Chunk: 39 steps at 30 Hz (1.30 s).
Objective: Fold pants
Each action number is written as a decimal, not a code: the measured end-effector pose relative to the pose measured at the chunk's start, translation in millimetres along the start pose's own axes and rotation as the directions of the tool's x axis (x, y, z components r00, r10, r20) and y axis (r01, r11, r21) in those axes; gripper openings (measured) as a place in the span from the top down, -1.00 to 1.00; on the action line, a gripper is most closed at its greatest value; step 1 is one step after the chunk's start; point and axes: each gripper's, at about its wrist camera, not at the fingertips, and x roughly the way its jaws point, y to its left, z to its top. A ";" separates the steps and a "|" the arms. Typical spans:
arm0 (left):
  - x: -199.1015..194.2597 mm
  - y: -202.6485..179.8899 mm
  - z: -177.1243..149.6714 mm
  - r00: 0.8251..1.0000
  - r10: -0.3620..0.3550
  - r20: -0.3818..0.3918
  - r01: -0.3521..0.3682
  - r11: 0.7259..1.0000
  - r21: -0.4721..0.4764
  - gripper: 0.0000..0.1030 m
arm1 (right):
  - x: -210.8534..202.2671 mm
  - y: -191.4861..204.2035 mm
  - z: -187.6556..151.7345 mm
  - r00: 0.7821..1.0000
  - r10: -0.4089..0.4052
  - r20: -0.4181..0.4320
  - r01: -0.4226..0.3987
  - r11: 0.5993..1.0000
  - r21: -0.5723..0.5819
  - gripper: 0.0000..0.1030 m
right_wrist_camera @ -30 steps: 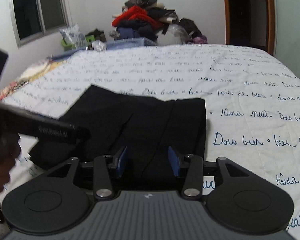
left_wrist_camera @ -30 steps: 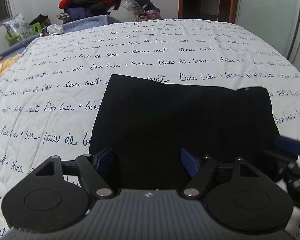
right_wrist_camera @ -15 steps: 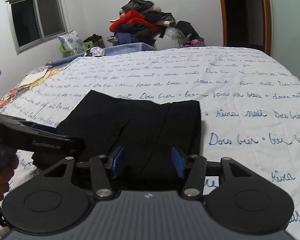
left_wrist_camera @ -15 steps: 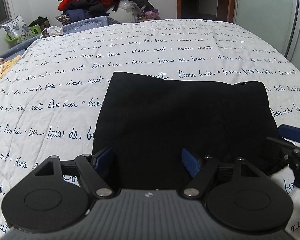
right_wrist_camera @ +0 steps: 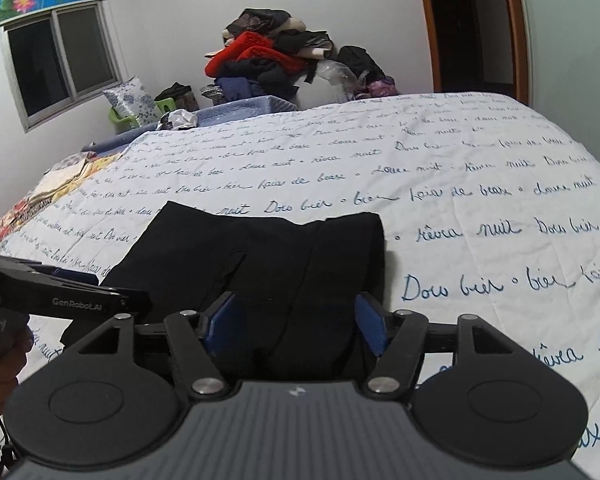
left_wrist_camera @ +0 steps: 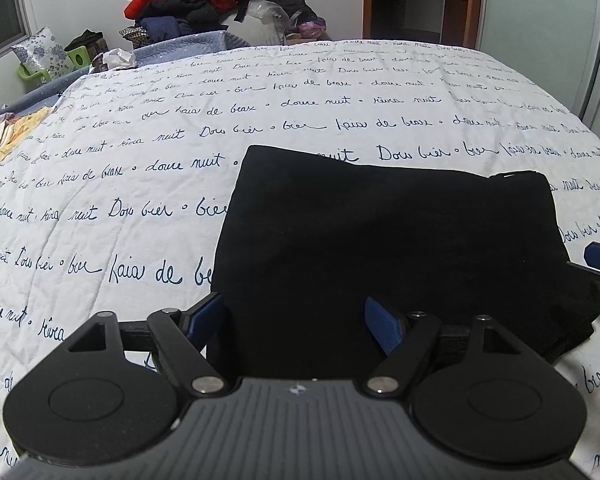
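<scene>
Left wrist view: folded pants point(left_wrist_camera: 384, 248) are lying on the bed point(left_wrist_camera: 140, 152); both grippers point(left_wrist_camera: 296, 316) point(right_wrist_camera: 294, 322) are hovering wide open, empty, at the pants' near edge.

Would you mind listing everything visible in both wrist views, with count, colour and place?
pants: one, black, folded into a rectangle on the near part of the bed
bedspread: one, white with blue handwritten script, covering the bed
clothes pile: one heap, red, black and navy, beyond the far edge of the bed against the wall
floral pillow: one, pale blue-white, far left beside a green container
window: one, dark panes, left wall
doorway: one, wooden frame, far right
left gripper: black with blue pads, open over the pants' near edge
right gripper: black with blue pads, open over the pants' near edge
</scene>
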 end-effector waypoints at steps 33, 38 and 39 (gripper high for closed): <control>11.3 26.0 -1.4 1.000 -0.022 -0.022 0.021 0.998 -0.052 -0.74 | 13.8 -34.9 -4.7 0.998 0.036 -0.058 -0.029 0.991 0.129 -0.42; 13.8 35.0 -1.7 1.000 -0.025 -0.012 0.024 0.998 -0.059 -0.79 | 14.3 -43.7 -5.8 0.997 0.045 -0.069 -0.035 0.988 0.148 -0.42; 15.2 39.5 -1.4 0.999 -0.047 -0.016 0.046 0.997 -0.062 -0.80 | 15.2 -46.0 -6.0 0.996 0.054 -0.075 -0.042 0.987 0.153 -0.42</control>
